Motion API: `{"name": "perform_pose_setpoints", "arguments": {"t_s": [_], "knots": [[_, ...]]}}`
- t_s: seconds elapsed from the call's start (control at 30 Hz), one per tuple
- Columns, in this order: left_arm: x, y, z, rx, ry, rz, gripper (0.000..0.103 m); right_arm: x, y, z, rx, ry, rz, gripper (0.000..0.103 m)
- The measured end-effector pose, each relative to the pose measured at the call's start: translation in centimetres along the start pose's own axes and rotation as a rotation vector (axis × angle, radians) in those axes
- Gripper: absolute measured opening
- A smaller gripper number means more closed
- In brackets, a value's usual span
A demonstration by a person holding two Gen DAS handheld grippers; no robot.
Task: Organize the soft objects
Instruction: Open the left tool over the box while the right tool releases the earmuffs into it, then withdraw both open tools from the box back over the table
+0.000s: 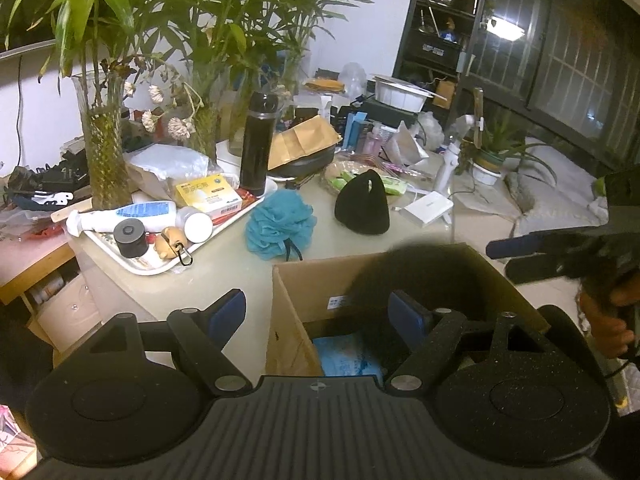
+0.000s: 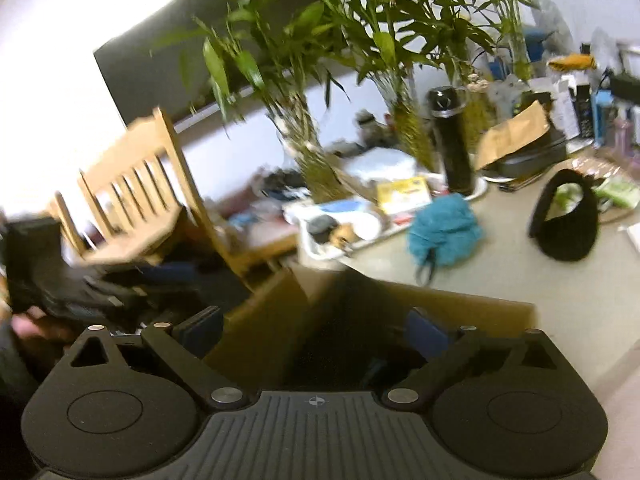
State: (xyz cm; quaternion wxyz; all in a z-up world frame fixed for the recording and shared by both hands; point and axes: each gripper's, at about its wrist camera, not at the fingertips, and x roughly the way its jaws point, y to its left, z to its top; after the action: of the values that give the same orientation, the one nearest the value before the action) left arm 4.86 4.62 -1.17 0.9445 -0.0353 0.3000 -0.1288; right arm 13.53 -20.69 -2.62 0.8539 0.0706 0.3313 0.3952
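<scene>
1. My left tongs [image 1: 316, 312] stand apart with nothing between them, straddling the near-left wall of the open cardboard box [image 1: 296, 292] on the table [image 1: 224, 264].
2. My right tongs [image 2: 316, 328] are spread wide over the box [image 2: 460, 308] and clamp nothing. In the left wrist view they [image 1: 516, 258] reach in from the right, just above the box's far corner.
3. A dark blurred mass [image 1: 404, 268] sits in the box mouth right where the right tongs point. I judge it to be a soft item on its way into the box, though the blur keeps me from naming it. Something light blue [image 1: 348, 360] already lies on the box bottom.
4. Two soft things wait on the table beyond the box: a blue mesh bath pouf [image 1: 278, 220] and, well to its right, a black knit hat [image 1: 362, 204].
5. Risk: the dark item may catch on the box rim and slide out if it lands half over the edge.
6. Risk: my left tongs sit so close to the box wall that a careless move could shove or tip the box.
7. Risk: reaching for the pouf takes me near the white tray [image 1: 140, 266] of bottles and the tall black flask [image 1: 258, 144]; a wide sweep could knock them over.
8. The pouf's loose cord [image 1: 294, 248] could snag a finger and drag.
</scene>
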Motion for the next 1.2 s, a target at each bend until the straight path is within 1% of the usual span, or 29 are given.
{"name": "perform_pose_setpoints", "arguments": {"t_s": [0.13,0.17,0.4,0.53,0.87,1.2], "knots": [[-0.1,0.1,-0.2,0.01,0.002,0.008,0.078,-0.1,0.0,-0.9,-0.031,0.03,-0.04,0.101],[-0.1,0.1,-0.2,0.009,0.004,0.01,0.078,-0.1,0.0,-1.1,-0.04,0.034,-0.056,0.103],[0.4,0.1,0.0,0.015,0.012,0.01,0.078,-0.8,-0.8,-2.0,-0.05,0.048,-0.115,0.103],[0.7,-0.2,0.1,0.021,0.015,0.008,0.078,-1.5,-1.2,-2.2,-0.058,0.038,-0.168,0.103],[1.0,-0.9,0.2,0.051,0.021,0.005,0.078,-2.5,-2.5,-2.4,-0.031,0.019,-0.213,0.103],[1.2,-0.9,0.4,0.05,0.026,0.014,0.078,-2.5,-2.7,-2.4,-0.04,0.02,-0.207,0.103]]}}
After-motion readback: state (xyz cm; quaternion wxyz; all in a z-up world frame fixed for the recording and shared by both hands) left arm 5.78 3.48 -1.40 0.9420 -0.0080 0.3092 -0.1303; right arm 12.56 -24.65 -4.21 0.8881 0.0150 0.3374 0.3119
